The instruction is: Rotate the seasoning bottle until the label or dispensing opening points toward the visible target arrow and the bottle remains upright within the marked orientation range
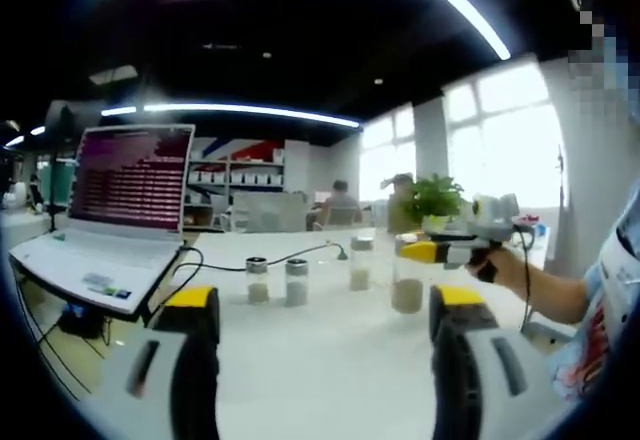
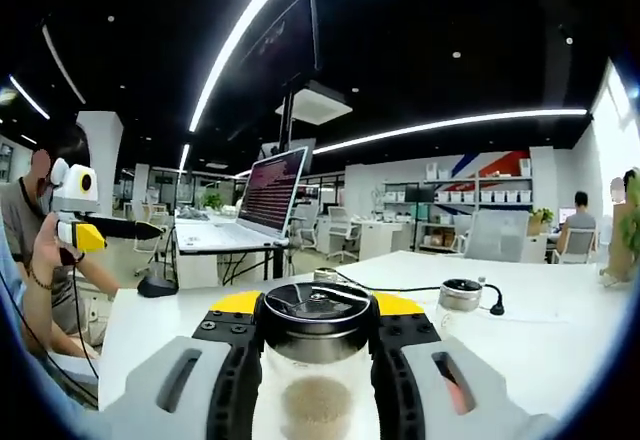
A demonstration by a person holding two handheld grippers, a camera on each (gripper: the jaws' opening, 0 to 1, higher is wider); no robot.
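Right gripper view has your right gripper pinching the seasoning bottle just under its black cap, fingers pressed on both sides of the clear glass. You can see the brownish seasoning sitting in the bottom, and the bottle looks upright on the white surface. So the grab looks done, I'd say; the actual turning is what's left. Honestly can't spot any target arrow or marked range from here, so no way to judge how close the opening is.

Over in the left gripper view, your left gripper hangs over the surface with its fingers spread and nothing between them. Three more bottles stand in a loose row past it, and the right gripper sits at the far right one.

No label or brand readable on any bottle. The laptop screen has text, too small to read.
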